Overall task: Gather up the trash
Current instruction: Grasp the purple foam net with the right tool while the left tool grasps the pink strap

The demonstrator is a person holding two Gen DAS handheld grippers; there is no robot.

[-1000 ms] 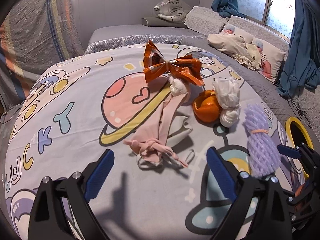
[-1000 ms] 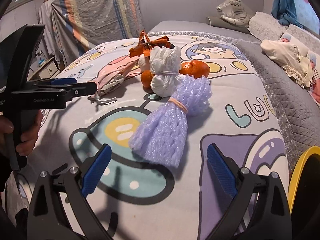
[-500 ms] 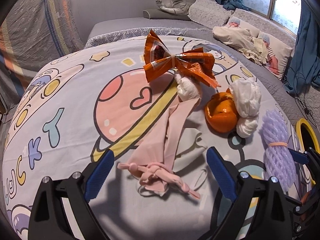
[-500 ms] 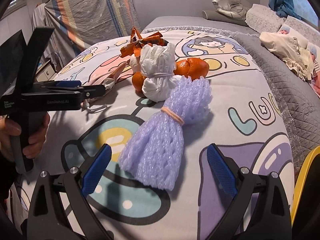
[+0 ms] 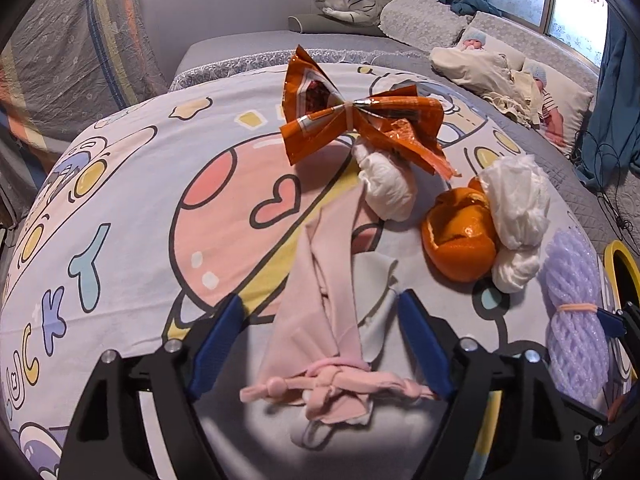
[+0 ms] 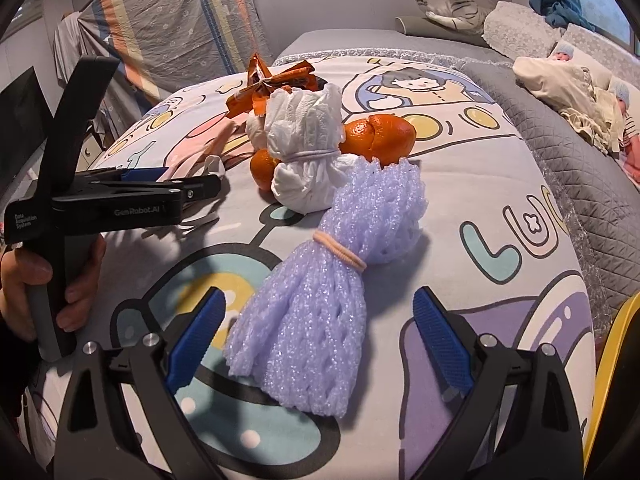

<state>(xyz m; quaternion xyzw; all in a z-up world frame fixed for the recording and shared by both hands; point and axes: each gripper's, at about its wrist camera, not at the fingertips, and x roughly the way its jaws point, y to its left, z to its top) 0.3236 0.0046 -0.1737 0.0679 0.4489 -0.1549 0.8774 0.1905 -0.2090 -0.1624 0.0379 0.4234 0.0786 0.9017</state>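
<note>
left tongs [image 6: 192, 188] | label "GenRobot.AI", "Data Acquisition System" | bedsheet [image 6: 516, 216] "LU"

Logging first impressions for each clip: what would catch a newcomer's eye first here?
Probably the orange wrapper tied like a bow, at the far end of a litter cluster on the cartoon bedsheet. Nearer lie orange peel beside white tissue wads, and a purple foam net between the right gripper's open blue fingers. The left gripper straddles a pink cloth, its jaws having just been closing, not yet pressing.
</note>
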